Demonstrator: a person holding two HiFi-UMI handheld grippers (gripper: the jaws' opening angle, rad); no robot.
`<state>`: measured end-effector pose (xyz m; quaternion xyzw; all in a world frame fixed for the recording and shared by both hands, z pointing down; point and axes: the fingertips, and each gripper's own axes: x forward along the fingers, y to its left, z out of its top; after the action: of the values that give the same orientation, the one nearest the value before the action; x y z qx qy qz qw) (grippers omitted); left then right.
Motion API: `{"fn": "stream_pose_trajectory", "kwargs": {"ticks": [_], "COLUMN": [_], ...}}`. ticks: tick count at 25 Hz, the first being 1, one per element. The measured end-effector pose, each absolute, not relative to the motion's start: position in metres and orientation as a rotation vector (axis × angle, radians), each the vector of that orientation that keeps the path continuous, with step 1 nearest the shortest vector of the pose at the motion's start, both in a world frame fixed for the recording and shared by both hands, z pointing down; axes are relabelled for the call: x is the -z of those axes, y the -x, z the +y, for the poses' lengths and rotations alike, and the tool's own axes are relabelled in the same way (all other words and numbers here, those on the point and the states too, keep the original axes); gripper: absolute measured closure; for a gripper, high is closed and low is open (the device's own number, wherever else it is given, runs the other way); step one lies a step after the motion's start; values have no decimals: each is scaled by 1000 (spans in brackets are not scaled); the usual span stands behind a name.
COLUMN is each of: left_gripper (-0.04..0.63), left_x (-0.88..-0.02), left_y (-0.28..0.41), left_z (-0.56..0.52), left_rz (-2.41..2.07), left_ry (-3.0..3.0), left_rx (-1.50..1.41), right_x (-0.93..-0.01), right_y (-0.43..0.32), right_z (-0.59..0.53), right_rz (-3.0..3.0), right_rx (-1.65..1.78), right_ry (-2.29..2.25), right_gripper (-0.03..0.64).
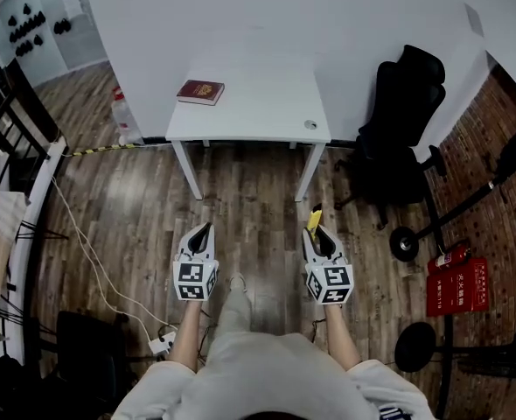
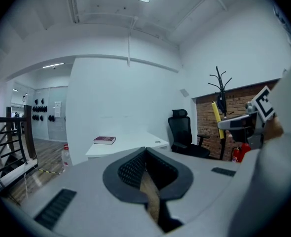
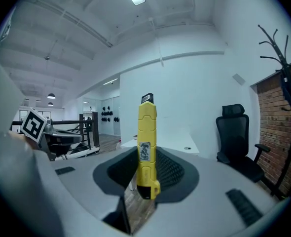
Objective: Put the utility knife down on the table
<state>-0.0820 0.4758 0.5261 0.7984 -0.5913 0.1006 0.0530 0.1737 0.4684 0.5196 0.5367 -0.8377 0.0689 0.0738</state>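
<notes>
A yellow utility knife (image 3: 146,147) stands upright between the jaws of my right gripper (image 3: 146,169), which is shut on its lower half. In the head view the knife (image 1: 313,221) pokes out past the right gripper (image 1: 320,235), above the wooden floor and short of the white table (image 1: 267,116). My left gripper (image 1: 204,234) hangs level with it to the left; its jaws (image 2: 146,169) are shut with nothing between them. The right gripper and knife (image 2: 216,118) show at the right of the left gripper view.
A dark red book (image 1: 200,91) lies on the table's left part. A black office chair (image 1: 398,121) stands right of the table, a plastic bottle (image 1: 123,116) on the floor to its left. Fire extinguishers (image 1: 456,283) and fan bases sit at the right; a cable (image 1: 92,261) runs along the floor.
</notes>
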Motion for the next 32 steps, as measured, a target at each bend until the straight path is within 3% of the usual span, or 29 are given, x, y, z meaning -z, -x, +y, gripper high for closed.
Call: {"fn": "stream_pose_trajectory", "kwargs": {"ticks": [19,32], "left_gripper": [589,589], "left_x": [-515,-517], "left_y": [151,162], "left_z": [217,108], "left_rz": [-1678,-1627], "left_ry": [-2493,-2528], "left_rx": [-267,-286], "right_x": [-500,-512], "right_y": [-99,-92], "right_z": [233,133], "right_rz": [-2436,-2389], "right_rx": [-207,-235], "right_ry": [-1706,-1746], "right_gripper": [508,508]}}
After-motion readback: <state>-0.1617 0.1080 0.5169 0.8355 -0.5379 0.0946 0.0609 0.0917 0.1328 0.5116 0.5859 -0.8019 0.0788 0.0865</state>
